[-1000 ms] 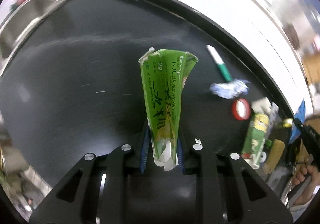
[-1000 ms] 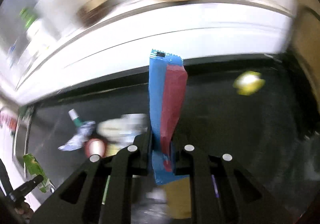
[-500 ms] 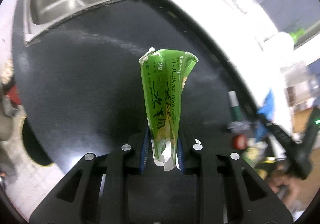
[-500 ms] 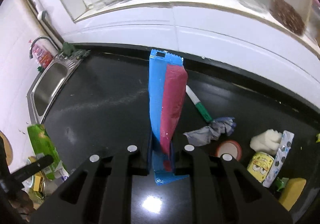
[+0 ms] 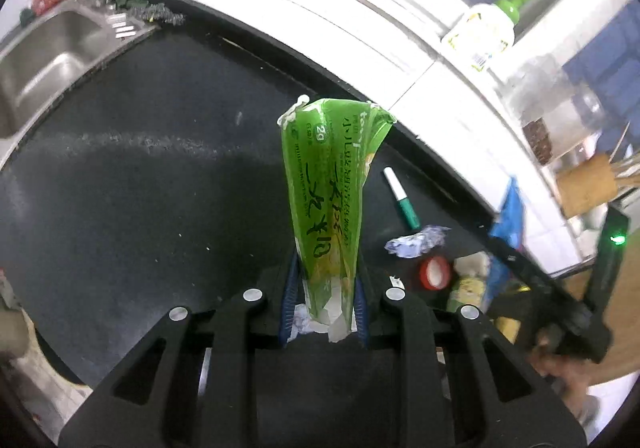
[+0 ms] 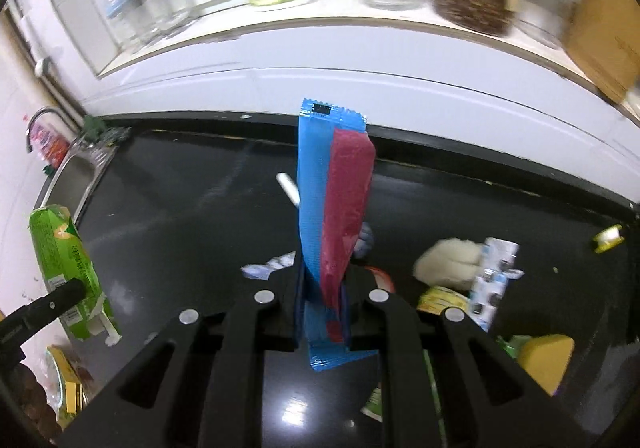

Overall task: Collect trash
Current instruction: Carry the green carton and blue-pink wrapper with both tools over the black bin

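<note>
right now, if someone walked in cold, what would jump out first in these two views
The green wrapper stands up from the left gripper, which is clamped on its lower end, above the black countertop. In the other view the right gripper is shut on a blue and red wrapper the same way. Beyond them, litter sits on the counter: a green and white marker, a crumpled scrap and a red cap.

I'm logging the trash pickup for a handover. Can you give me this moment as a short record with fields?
left gripper: shut on green wrapper
right gripper: shut on blue and red wrapper
surface: black counter
trash on counter: marker, crumpled foil, red lid, blister pack
left of counter: sink
</note>
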### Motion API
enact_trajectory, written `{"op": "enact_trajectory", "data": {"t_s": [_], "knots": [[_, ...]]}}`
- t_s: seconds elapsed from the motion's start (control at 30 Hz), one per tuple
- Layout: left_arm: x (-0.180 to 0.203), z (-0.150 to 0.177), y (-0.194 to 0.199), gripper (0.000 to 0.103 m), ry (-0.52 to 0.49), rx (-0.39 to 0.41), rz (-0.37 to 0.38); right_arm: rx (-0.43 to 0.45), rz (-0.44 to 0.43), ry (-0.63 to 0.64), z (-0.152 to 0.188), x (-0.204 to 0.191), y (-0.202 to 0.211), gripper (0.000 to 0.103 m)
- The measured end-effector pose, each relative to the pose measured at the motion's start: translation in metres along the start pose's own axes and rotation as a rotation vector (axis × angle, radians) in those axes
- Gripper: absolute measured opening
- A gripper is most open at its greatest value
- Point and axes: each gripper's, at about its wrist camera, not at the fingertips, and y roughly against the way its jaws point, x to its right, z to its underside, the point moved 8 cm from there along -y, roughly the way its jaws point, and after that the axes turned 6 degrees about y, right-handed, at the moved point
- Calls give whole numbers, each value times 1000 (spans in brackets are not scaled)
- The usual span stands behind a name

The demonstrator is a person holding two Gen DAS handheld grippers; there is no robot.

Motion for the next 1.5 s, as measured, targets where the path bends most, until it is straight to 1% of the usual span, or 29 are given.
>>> {"op": "enact_trajectory", "data": {"t_s": [0.13,0.3,0.4,0.7,0.8,0.9,1.0,1.03,1.1,1.17,1.2,1.27,1.37,1.5], "knots": [[1,6,-8,23,-3,-15,-12,1,17,-7,3,10,5,14],[-18,8,0,23,26,-6,-34,-5,12,20,3,-3,4,14],[-35,8,8,23,59,6,-54,-9,2,57,0,-22,1,14],[-113,3,43,23,169,66,-129,-23,-57,175,-6,-100,-13,14],[-147,2,61,23,216,98,-168,-30,-91,225,-6,-139,-19,14],[-188,8,82,23,279,128,-217,-42,-141,305,-1,-194,-24,14],[-235,22,106,23,352,153,-288,-72,-207,396,14,-262,-28,14],[-256,31,117,23,394,162,-315,-82,-236,434,21,-288,-28,14],[-278,44,129,23,444,172,-342,-98,-302,525,40,-347,-24,14],[-307,64,142,23,506,179,-382,-117,-361,600,58,-394,-18,14],[-322,75,148,23,540,179,-397,-132,-398,661,73,-426,-13,14],[-343,93,154,23,592,176,-420,-156,-444,771,100,-472,-6,14],[-376,125,159,24,667,158,-465,-201,-482,886,138,-518,-5,14],[-407,161,160,24,740,137,-492,-251,-506,990,182,-557,-8,14]]}}
